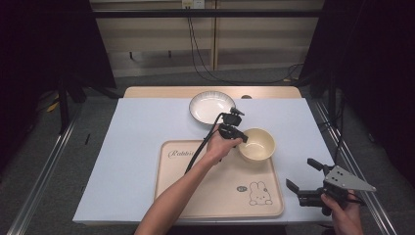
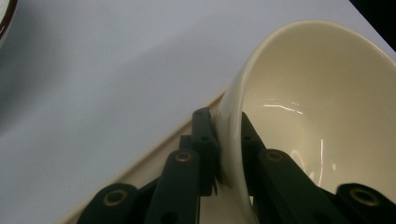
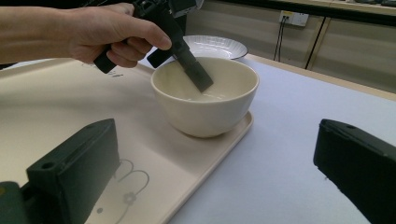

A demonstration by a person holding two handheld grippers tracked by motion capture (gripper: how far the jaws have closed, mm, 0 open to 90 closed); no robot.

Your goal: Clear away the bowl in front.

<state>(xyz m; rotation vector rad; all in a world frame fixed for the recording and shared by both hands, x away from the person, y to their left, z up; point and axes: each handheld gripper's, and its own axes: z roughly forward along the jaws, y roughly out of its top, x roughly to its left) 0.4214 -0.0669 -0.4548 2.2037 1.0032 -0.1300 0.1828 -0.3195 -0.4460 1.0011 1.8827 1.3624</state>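
Right gripper (image 1: pixel 307 185) idle off the tray corner, jaws wide, empty. Left gripper (image 1: pixel 243 136) jaws pinch the glossy cream ceramic bowl (image 1: pixel 258 145) rim, probably for lifting; bowl sits on beige rabbit-print plastic tray (image 1: pixel 215 196), far right corner.

Left claw (image 1: pixel 241 138): matte black two-jaw tool, brass-ringed screws along its linkages, black cable trailing. Right claw (image 1: pixel 304 177): black blocky jaws, grey three-cornered plate on top. Forearms bare, no sleeves
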